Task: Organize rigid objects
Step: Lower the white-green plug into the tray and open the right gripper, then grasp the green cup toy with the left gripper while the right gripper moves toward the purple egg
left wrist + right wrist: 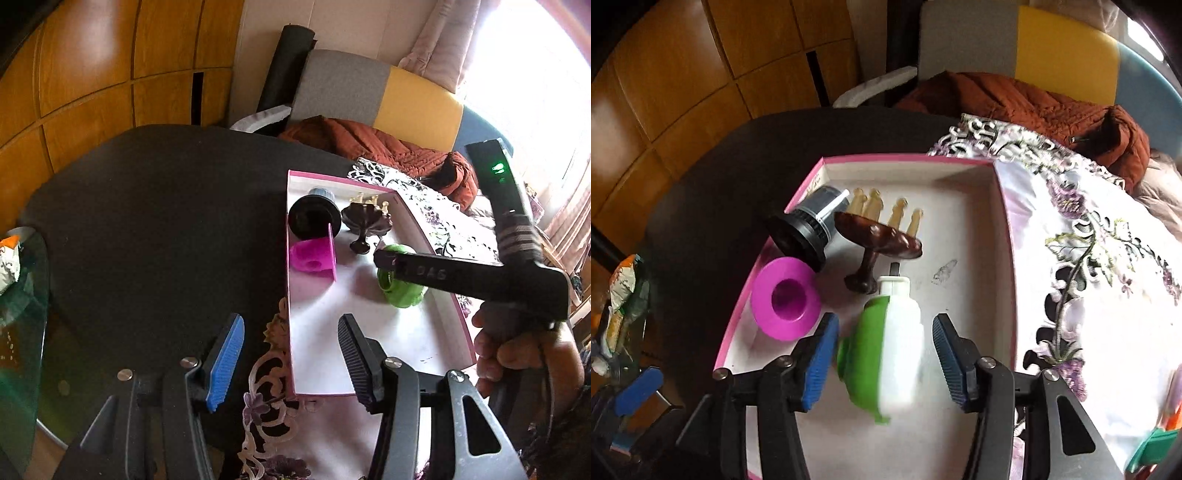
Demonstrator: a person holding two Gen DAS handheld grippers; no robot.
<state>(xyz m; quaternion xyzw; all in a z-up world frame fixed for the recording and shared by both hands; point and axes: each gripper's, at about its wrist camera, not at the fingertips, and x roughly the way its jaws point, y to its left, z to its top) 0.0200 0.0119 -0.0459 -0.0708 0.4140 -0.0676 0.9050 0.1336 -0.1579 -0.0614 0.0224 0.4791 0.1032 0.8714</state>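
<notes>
A pink-rimmed white box (369, 332) (967, 206) lies on the table. In it are a black-capped jar on its side (314, 218) (809, 230), a magenta funnel-like piece (314, 254) (785, 299), a dark brown stemmed dish (365, 221) (882, 240), pale pegs (886, 208) and a green-and-white object (400, 288) (890, 343). My right gripper (882, 354) is open, its fingers on either side of the green-and-white object, apart from it; it also shows in the left wrist view (384, 260). My left gripper (291, 354) is open and empty over the box's near left edge.
The box lies partly on a floral lace cloth (1089, 258) over a dark round table (155, 221). A glass side table with packets (14, 280) stands at the left. A chair with a rust-coloured jacket (369, 140) and wooden panels (92, 74) lie behind.
</notes>
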